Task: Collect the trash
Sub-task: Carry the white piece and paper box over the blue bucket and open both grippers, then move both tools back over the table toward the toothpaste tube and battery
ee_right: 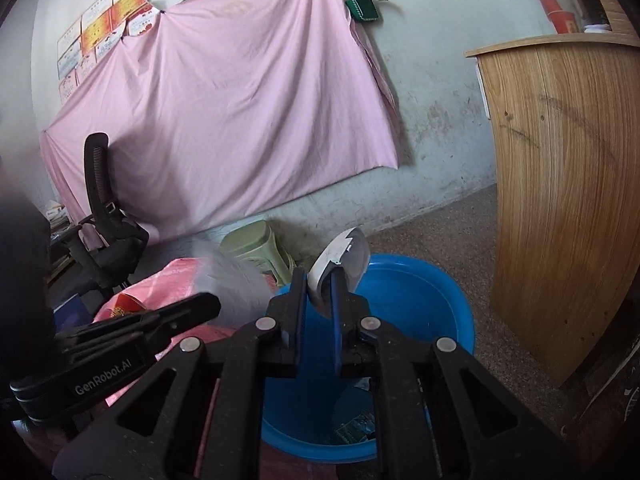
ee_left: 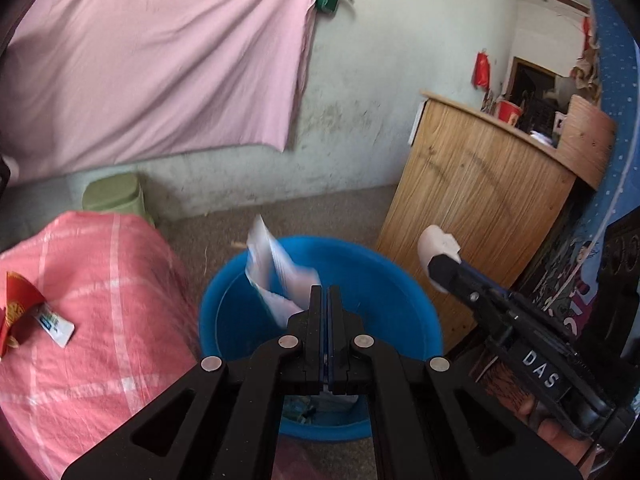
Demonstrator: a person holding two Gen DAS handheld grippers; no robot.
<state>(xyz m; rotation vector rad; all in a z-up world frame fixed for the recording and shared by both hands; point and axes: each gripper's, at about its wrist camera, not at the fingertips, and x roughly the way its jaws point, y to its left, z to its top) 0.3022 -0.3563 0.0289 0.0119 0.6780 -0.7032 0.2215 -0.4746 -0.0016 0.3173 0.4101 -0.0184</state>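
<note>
Left gripper (ee_left: 325,292): jaws pressed together, poised over the blue basin (ee_left: 412,280). A crumpled white paper (ee_left: 276,276), motion-blurred, sits just beyond the fingertips above the basin's mouth; whether the fingers touch it cannot be told.

Right gripper (ee_right: 320,280): pinching a curled white scrap (ee_right: 344,256) between its fingertips, above the basin's rim. The same scrap shows at the tip of that gripper in the left wrist view.

Blue basin: round, plastic, on the floor (ee_right: 460,224), between the pink sack and the wooden cabinet. Some dark and pale wrappers (ee_right: 356,428) lie at its bottom.

Pink sack (ee_left: 100,300): woven, with pale stripes, just left of the basin. On it lie a red packet (ee_left: 18,312) and, touching it, a small white sachet (ee_left: 56,322) with blue print.

Green stool (ee_left: 116,196): plastic, behind the sack, against the wall.

Wooden cabinet (ee_left: 472,208): light grain, right of the basin; a red cup (ee_left: 509,111) stands on its top.

Pink sheet (ee_right: 224,112): hung across the wall, with certificates (ee_right: 104,24) pinned above its upper left corner.

Black office chair (ee_right: 104,216): far left, in front of the sheet.
</note>
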